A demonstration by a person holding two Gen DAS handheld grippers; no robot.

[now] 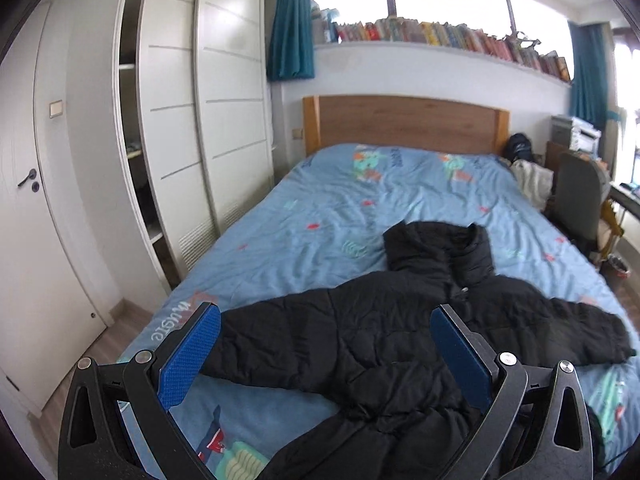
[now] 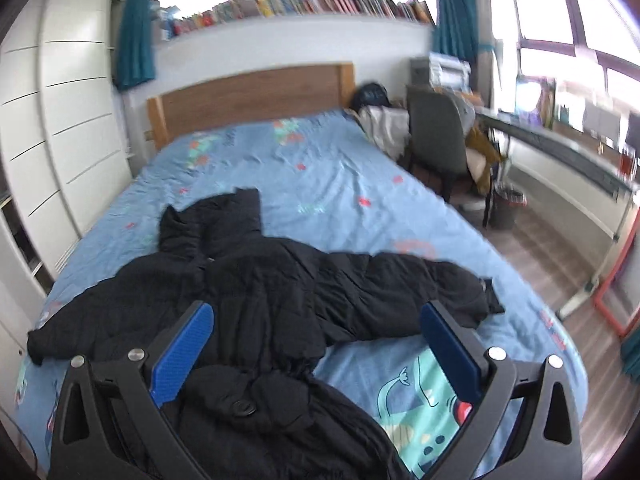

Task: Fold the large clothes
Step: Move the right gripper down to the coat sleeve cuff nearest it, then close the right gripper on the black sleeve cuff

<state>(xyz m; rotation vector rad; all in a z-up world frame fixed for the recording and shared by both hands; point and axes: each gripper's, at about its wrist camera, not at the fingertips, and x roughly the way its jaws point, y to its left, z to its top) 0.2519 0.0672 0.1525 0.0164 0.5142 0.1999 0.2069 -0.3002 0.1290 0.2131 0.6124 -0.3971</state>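
Black jacket (image 1: pixel 360 340) hem cut off below; right view blurred

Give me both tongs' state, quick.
Left tongs: open, empty, above the jacket.
Right tongs: open, empty, above the jacket too.

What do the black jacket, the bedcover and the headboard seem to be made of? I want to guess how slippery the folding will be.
Black jacket: looks like quilted, padded synthetic shell, matte; stitched puffy panels show. Bedcover: seems a woven cotton-like fabric, matte, with fine creases and printed cartoons. Headboard: appears to be wood or wood veneer, smooth, with warm grain.
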